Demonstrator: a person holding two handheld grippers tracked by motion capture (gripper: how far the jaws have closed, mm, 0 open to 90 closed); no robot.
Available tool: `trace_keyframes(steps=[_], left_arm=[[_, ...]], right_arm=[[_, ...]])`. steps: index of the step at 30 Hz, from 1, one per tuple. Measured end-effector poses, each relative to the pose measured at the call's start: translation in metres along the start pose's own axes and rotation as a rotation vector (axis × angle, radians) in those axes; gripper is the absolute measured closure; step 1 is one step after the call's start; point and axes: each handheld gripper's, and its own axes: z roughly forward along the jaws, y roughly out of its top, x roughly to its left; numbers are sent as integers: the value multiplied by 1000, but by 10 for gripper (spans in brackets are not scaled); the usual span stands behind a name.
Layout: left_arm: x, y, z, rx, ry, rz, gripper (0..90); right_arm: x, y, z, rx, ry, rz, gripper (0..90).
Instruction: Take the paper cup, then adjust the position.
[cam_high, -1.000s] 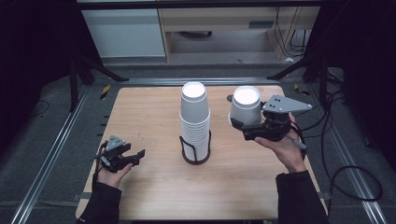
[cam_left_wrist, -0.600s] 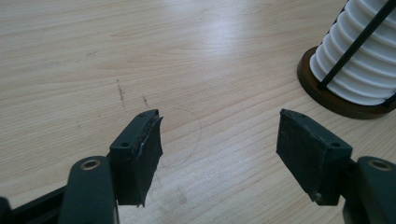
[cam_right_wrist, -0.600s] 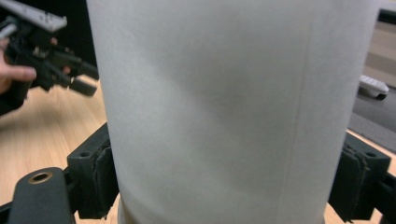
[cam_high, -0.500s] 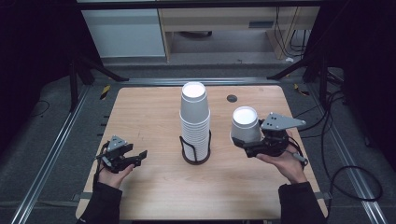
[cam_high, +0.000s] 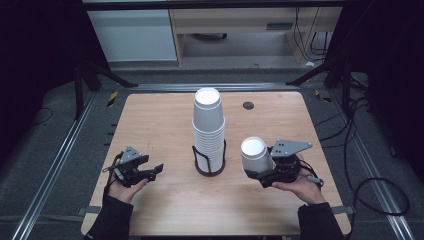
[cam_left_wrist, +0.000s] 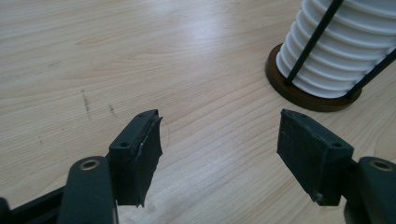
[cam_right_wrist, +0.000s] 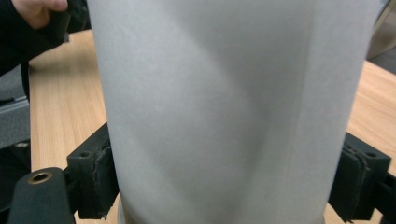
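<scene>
A tall stack of white paper cups (cam_high: 208, 130) stands in a black wire holder with a brown base (cam_high: 209, 169) at the table's middle. My right gripper (cam_high: 256, 171) is shut on a single white cup (cam_high: 254, 153), held just right of the stack near the tabletop. That cup (cam_right_wrist: 224, 102) sits between the two black pads (cam_right_wrist: 93, 179) in the right gripper view. My left gripper (cam_high: 154, 170) rests low at the front left, pointing at the stack (cam_left_wrist: 336, 51). Its jaws have just been opening, and nothing is between them (cam_left_wrist: 219, 140).
The wooden table (cam_high: 165, 115) has a small black round grommet (cam_high: 248, 105) at the back right. Metal rails and black stand legs (cam_high: 95, 75) flank the table, and cables (cam_high: 370, 185) lie on the floor to the right.
My right gripper has come down and toward the front edge with the white cup, from the back right to beside the stack. The left jaws stand a little wider.
</scene>
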Motion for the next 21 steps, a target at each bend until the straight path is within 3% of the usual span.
trace_keyframes(steps=[7, 14, 21], left_arm=[[-8, 4, -3, -11, -34, 31, 289], [-21, 10, -7, -14, -79, 86, 276], [-33, 14, -7, -17, -145, 114, 258]], right_arm=[[4, -3, 8, 13, 44, -14, 141], [13, -6, 24, 61, 124, -57, 141], [23, -5, 37, 98, 184, -86, 139]])
